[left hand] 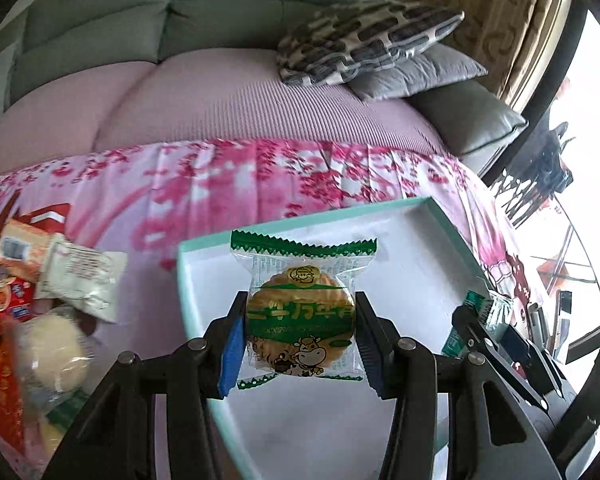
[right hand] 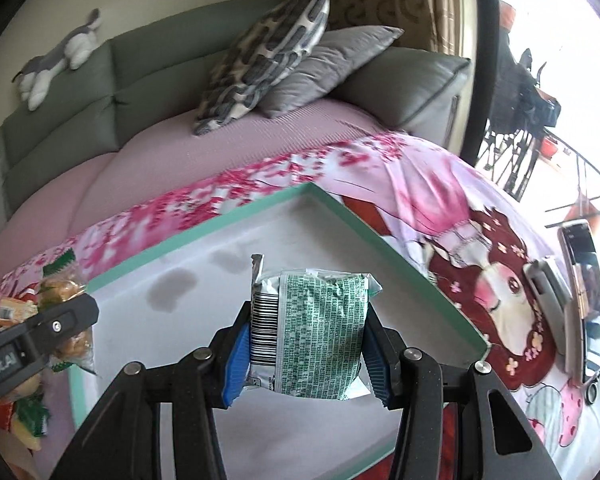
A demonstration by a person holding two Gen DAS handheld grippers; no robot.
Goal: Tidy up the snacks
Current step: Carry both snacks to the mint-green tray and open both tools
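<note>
My left gripper (left hand: 301, 332) is shut on a round biscuit in a clear wrapper with green trim and a cartoon cow (left hand: 302, 300), held over the white inside of a shallow box with a mint-green rim (left hand: 440, 216). My right gripper (right hand: 305, 346) is shut on a green-and-white snack packet with a barcode (right hand: 312, 328), also above the box (right hand: 340, 204). In the left wrist view the right gripper (left hand: 496, 332) shows at the box's right side with its green packet (left hand: 480, 312). In the right wrist view the left gripper (right hand: 48, 328) shows at the box's left edge.
A pile of loose snacks (left hand: 40, 300) lies on the pink floral cloth (left hand: 220, 184) left of the box. Behind stand a grey-green sofa (left hand: 120, 28), two cushions (left hand: 360, 40) and a plush toy (right hand: 56, 64). A phone (right hand: 584, 280) lies on the cloth at the right.
</note>
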